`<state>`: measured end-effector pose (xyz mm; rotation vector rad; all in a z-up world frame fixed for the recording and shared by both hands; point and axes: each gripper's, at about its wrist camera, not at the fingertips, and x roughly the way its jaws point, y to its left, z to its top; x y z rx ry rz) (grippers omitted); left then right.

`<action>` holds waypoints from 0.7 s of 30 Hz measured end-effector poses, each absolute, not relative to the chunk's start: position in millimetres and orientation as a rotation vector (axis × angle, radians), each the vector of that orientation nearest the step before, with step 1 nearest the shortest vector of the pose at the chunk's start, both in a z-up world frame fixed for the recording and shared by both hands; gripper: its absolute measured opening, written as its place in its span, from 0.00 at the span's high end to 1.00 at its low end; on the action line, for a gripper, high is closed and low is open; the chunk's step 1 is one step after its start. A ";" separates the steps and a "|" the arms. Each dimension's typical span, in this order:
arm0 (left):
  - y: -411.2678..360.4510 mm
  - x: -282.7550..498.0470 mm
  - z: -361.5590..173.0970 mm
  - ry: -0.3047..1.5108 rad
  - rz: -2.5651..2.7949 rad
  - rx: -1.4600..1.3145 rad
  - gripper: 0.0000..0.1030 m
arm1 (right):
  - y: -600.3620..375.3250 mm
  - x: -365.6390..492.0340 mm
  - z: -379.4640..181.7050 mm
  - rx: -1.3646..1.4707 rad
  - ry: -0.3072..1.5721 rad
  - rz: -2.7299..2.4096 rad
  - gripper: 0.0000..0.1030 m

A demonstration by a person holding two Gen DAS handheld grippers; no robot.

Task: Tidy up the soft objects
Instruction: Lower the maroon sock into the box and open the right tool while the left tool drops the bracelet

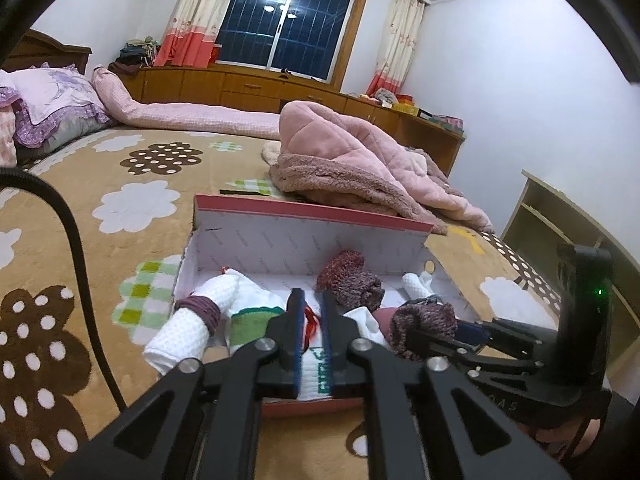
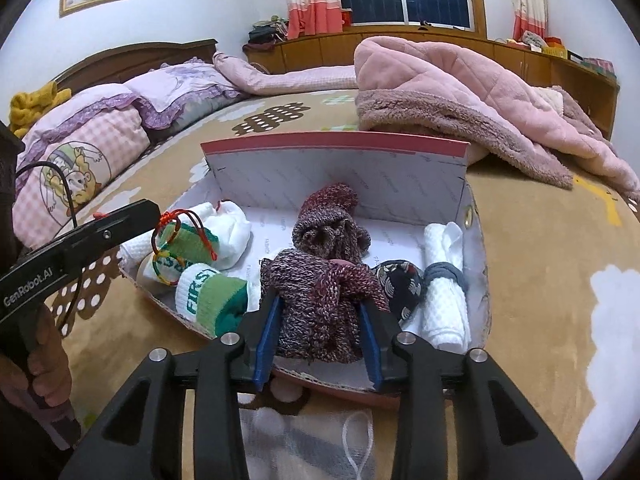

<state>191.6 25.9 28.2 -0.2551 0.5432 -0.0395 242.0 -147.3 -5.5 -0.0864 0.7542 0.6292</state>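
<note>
Rolled soft things in a shoebox (image 2: 336, 148)

Maroon knit socks (image 2: 320, 300) lie mid-box; green-white socks (image 2: 208, 292) left, white towel roll (image 2: 446, 300) right.

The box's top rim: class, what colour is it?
Red, above white printed inner walls of the box; clearest in the right wrist view.

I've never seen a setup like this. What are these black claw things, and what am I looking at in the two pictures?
No robot here: a person holds a gripper in each hand, each with a wide-angle camera looking along its two fingers. One picture is from the left gripper, the other from the right gripper. On the bed stands an open box holding rolled socks and a rolled towel. The right fingers clasp a knitted sock bundle. A red cord lies between the left fingers; whether they pinch it is unclear.
</note>
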 end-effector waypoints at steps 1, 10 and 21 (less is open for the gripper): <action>25.2 192.2 27.7 0.543 -0.042 -0.253 0.77 | -145.7 242.0 -6.0 -0.093 0.751 0.628 0.60; 28.3 198.4 0.6 0.556 -0.019 -0.252 0.42 | -134.1 242.0 -13.0 -0.182 0.737 0.586 0.46; 45.8 200.1 -15.0 0.557 -0.070 -0.350 0.33 | -155.8 228.7 18.0 -0.101 0.519 0.522 0.19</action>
